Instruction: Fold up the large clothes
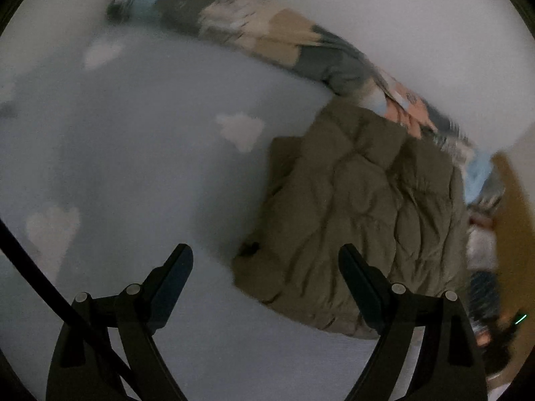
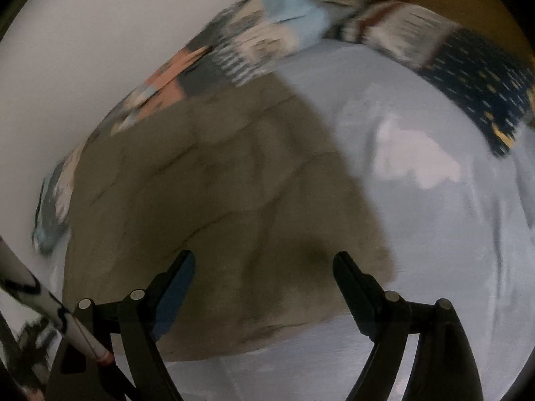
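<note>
In the left wrist view, the left claw (image 1: 265, 260) stands wide with nothing between its 2 fingers, hanging over a pale blue bed sheet (image 1: 140, 153) printed with white clouds (image 1: 240, 130). To its right lies the olive quilted jacket (image 1: 361, 220), bunched into a folded heap on the sheet, its lower edge reaching behind the right finger. A patchwork quilt (image 1: 267, 33) runs along the far edge of the bed against a white wall (image 1: 418, 16).

In the right wrist view, the right claw (image 2: 264, 264) also stands wide and holds nothing, poised above the jacket (image 2: 214, 187), which fills the left and middle. The sheet (image 2: 434, 234) lies to the right, the quilt (image 2: 287, 10) beyond. Both views are blurred.
</note>
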A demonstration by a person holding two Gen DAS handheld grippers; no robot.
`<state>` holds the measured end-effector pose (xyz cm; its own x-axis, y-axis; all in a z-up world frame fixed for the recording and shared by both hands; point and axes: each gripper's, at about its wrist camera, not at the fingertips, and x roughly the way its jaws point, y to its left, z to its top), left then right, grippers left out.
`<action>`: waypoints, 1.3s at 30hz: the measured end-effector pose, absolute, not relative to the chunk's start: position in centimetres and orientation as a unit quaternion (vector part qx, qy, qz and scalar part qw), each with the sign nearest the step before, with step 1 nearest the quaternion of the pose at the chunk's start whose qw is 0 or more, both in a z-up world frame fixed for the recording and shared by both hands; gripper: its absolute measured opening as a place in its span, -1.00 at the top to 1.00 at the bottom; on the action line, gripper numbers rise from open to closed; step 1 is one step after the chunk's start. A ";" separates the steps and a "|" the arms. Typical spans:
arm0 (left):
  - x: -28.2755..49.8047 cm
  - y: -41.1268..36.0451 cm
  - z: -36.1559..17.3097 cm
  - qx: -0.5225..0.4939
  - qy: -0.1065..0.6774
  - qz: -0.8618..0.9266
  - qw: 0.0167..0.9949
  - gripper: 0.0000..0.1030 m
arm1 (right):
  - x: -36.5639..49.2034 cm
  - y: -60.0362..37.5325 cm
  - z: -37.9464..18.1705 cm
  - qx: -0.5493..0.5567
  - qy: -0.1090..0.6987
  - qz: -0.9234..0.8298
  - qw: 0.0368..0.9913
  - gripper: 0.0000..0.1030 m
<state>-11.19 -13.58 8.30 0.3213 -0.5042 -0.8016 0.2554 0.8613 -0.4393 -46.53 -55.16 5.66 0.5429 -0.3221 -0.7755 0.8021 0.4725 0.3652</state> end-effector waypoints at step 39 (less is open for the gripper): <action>-16.7 -24.0 8.5 0.061 0.446 -0.246 0.858 -0.01 | -46.5 -55.7 4.0 0.309 0.339 -0.366 0.810 0.24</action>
